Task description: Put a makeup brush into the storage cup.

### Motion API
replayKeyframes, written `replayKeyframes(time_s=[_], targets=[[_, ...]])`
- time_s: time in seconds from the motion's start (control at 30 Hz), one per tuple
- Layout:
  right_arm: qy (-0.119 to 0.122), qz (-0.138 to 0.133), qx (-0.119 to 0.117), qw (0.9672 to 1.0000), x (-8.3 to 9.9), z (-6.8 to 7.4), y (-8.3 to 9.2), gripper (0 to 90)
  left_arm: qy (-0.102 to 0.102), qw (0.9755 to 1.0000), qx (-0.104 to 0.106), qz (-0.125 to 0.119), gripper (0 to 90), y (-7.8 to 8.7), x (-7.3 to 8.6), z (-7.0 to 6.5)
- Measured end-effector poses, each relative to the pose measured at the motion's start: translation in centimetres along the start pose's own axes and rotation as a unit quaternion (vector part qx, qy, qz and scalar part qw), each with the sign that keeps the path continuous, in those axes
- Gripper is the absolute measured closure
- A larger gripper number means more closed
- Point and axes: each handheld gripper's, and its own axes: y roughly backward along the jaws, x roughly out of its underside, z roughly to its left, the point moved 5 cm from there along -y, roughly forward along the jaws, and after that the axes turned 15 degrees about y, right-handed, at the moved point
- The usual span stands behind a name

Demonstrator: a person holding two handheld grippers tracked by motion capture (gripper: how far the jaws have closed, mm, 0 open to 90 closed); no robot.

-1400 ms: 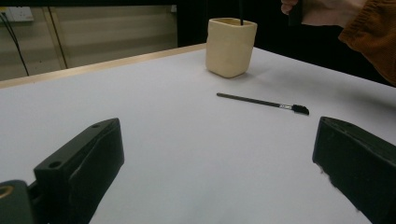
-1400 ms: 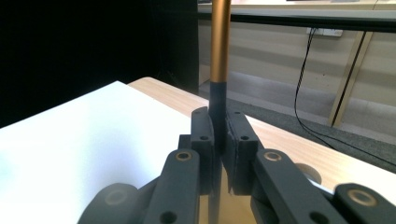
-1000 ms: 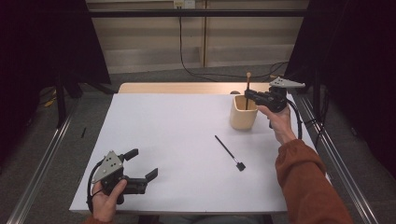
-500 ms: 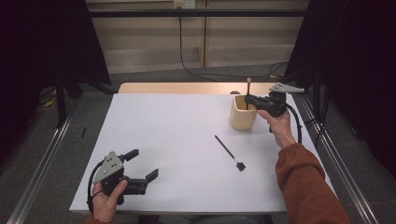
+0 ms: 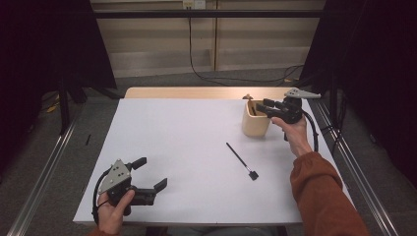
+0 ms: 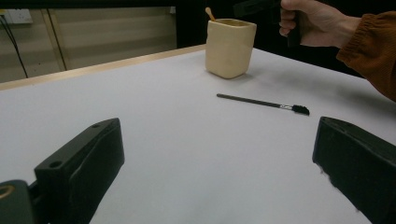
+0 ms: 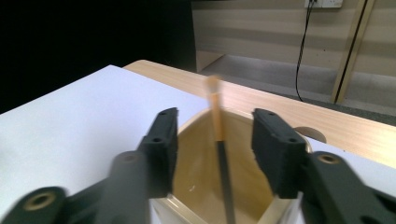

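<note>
Right hand-held gripper (image 5: 263, 106) sits over the mouth of the beige cup (image 5: 256, 125) at roughly 2 o'clock on the counter (image 5: 187, 142). Its jaws have just been opening; they now stand apart. The wooden-tipped brush (image 7: 219, 140) stands between them in the cup, touching neither pad, handle end poking above the rim. It's blurred in the right gripper view.

Black brush (image 5: 241, 161) lies flat on the counter at about 4 o'clock from centre, bristle end toward the near edge, well apart from the cup.

Left hand-held gripper (image 5: 150, 174) rests at around 7 o'clock near the front edge, jaws wide open with nothing between them, pointing toward the black brush and cup.
</note>
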Motion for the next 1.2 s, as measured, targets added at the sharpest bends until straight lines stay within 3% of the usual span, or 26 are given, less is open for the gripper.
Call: replayKeyframes(time_s=[0.07, 0.2, 0.37, 0.57, 0.7, 0.9, 1.1, 1.2], targets=[[0.003, -0.005, -0.001, 1.0, -0.3, 0.1, 0.1, 36.8, 0.002, 1.0, 0.0, 0.0, 2.0, 0.0, 0.0, 0.0], [0.019, -0.004, -0.006, 0.9998, -0.7, 0.7, 0.2, 24.3, 0.007, 1.0, -0.004, 0.002, 2.1, 0.0, 0.0, 0.2], [0.011, 0.0, 0.005, 0.9999, -0.6, 0.7, 0.4, 12.7, 0.014, 0.9999, -0.007, -0.003, 2.0, 0.0, 0.0, 0.4], [0.009, -0.006, 0.004, 0.9999, -0.5, 1.1, 1.0, 0.3, 0.007, 0.9999, -0.007, 0.003, 2.0, -0.5, -0.2, 0.6], [0.012, -0.006, 0.001, 0.9999, -0.3, 1.3, 1.4, 0.0, 0.007, 0.9999, -0.009, 0.0, 2.1, -0.5, -0.2, 0.7], [0.01, 0.016, 0.015, 0.9997, 0.5, 2.0, 2.2, 1.4, 0.007, 1.0, -0.007, 0.001, 2.1, -0.5, -0.3, 0.8], [0.013, 0.013, 0.008, 0.9998, 0.8, 3.0, 3.3, 1.2, 0.02, 0.9998, -0.003, -0.002, 2.1, -0.4, -0.2, 1.0], [0.011, 0.004, 0.001, 0.9999, 0.5, 3.5, 3.9, 1.2, 0.015, 0.9999, -0.004, -0.001, 2.0, -0.4, -0.3, 0.9]])
